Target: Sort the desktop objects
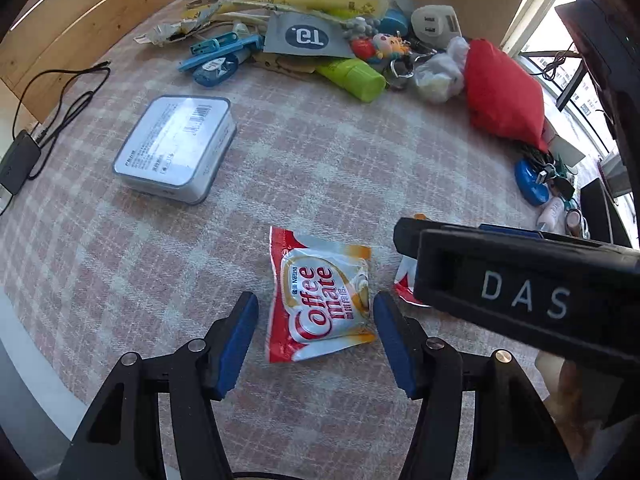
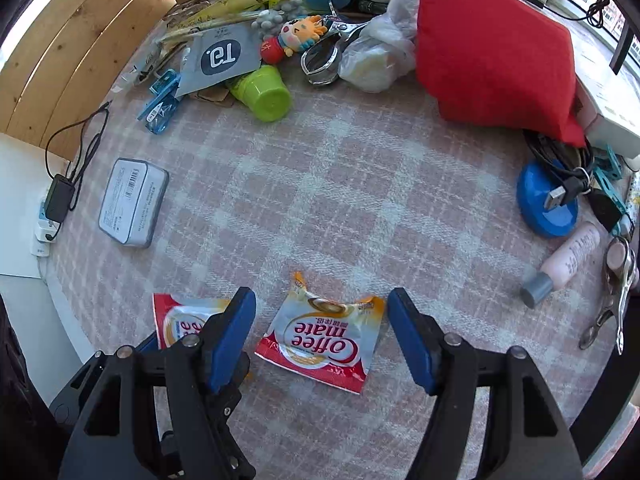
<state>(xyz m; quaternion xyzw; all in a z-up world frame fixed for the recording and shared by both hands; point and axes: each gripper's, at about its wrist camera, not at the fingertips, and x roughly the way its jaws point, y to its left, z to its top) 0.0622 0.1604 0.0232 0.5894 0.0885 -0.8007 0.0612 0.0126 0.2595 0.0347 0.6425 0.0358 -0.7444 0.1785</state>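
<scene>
Two red and white Coffee mate sachets lie flat on the checked pink tablecloth. In the left wrist view one sachet [image 1: 322, 294] lies between the open blue fingers of my left gripper [image 1: 314, 312]. The second sachet [image 1: 404, 286] is mostly hidden under the black body of my right gripper [image 1: 520, 280]. In the right wrist view the second sachet [image 2: 324, 342] lies between the open fingers of my right gripper [image 2: 320, 320], and the first sachet [image 2: 180, 320] shows at the left behind the left finger. Both grippers are empty.
A grey tin box [image 1: 174, 146] lies at the left. A pile at the back holds a green cup [image 2: 264, 92], a T9 card [image 2: 222, 58], a doll keyring [image 2: 298, 34] and a red pouch [image 2: 492, 52]. A blue disc [image 2: 544, 200], cables and a pink bottle [image 2: 568, 260] lie right.
</scene>
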